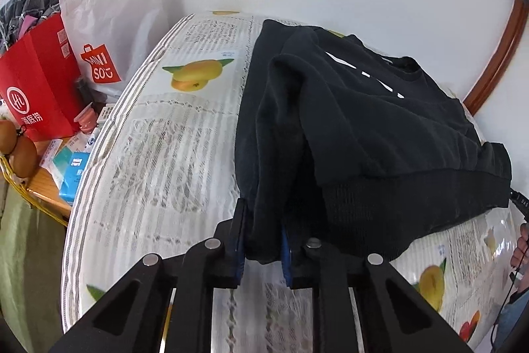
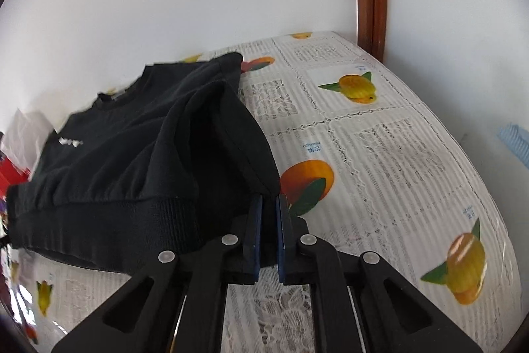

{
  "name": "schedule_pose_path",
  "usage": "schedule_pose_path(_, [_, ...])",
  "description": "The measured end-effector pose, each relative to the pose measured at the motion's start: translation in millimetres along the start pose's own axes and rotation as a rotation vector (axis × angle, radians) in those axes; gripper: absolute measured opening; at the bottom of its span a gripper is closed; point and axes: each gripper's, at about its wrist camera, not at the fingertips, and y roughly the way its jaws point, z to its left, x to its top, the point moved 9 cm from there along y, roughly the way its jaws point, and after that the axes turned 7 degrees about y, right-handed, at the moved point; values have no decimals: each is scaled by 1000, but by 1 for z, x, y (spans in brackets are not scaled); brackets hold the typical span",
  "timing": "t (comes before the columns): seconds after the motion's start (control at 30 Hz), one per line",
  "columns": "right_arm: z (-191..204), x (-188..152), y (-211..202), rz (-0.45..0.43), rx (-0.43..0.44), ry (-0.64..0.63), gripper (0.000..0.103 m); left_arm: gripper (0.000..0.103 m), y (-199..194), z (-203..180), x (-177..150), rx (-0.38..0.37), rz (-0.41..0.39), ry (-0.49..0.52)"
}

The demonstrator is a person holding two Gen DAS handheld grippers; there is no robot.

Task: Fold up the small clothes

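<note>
Left wrist view: left gripper (image 1: 263, 245) clamped on thick bunch at hem corner of black knit sweatshirt (image 1: 380, 128), which lies on fruit-print plastic tablecloth (image 1: 158, 154). Right gripper (image 2: 268, 237) pinches opposite corner, thin bite. Risks: right corner slips out on lift; uneven grips skew fold.

Bare fruit-printed desk cover (image 2: 380, 161) open right of the right jaws, black cotton sweatshirt (image 1: 363, 121) heaped ahead, red paper bag (image 1: 39, 81) crowding far left
</note>
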Motion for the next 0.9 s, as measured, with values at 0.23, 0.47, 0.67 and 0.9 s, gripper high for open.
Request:
schedule_pose_path(0.23, [-27,-19,-27,4,-23,3,7,16,-23,-19,-33,-27,19,9])
schedule_pose_path(0.47, [-56,-43,-60,-4,-53,16,7,16,-46,-41,-72,-43,28,31])
schedule_pose_path(0.67, [-74,-73,-88,9,-54,40,13,24,-63,-43,-89,-42,19,44])
schedule_pose_path(0.9, [-55,-86,-122,-36,57,35,35,54,-103,-46,-93,-68,-54,51])
